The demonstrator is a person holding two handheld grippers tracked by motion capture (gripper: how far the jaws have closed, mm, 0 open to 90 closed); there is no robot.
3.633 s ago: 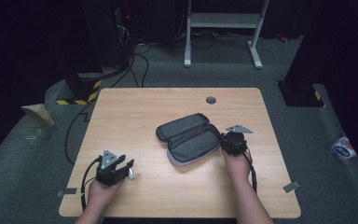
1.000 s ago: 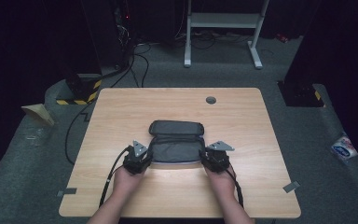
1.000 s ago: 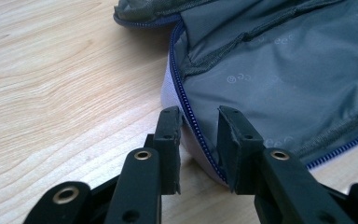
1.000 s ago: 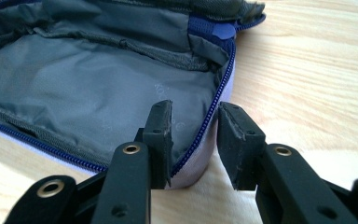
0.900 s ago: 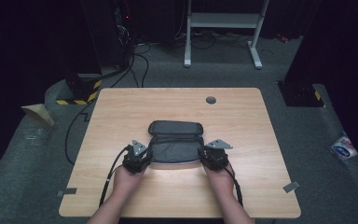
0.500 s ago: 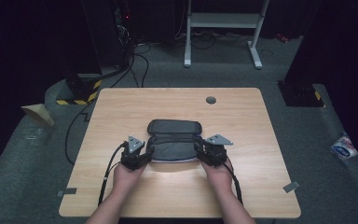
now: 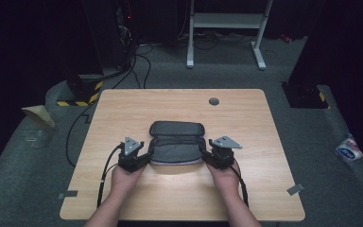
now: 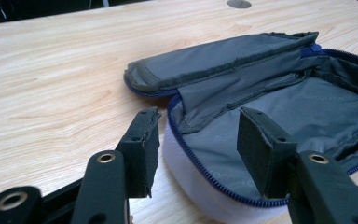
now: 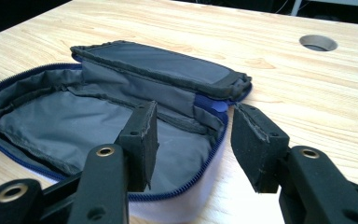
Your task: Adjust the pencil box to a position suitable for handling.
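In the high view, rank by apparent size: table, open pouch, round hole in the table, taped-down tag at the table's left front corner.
1. Table, by far the largest.
2. Pouch.
3. Tag and hole: both small and look alike, so I won't rank them.

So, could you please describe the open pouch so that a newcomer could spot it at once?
On the wooden table, look near the front edge, between the left gripper and the right gripper. The pouch lies unzipped, its lid folded back; it is dark grey fabric with a blue zip and a pale outer wall, unlike the small round hole farther back.
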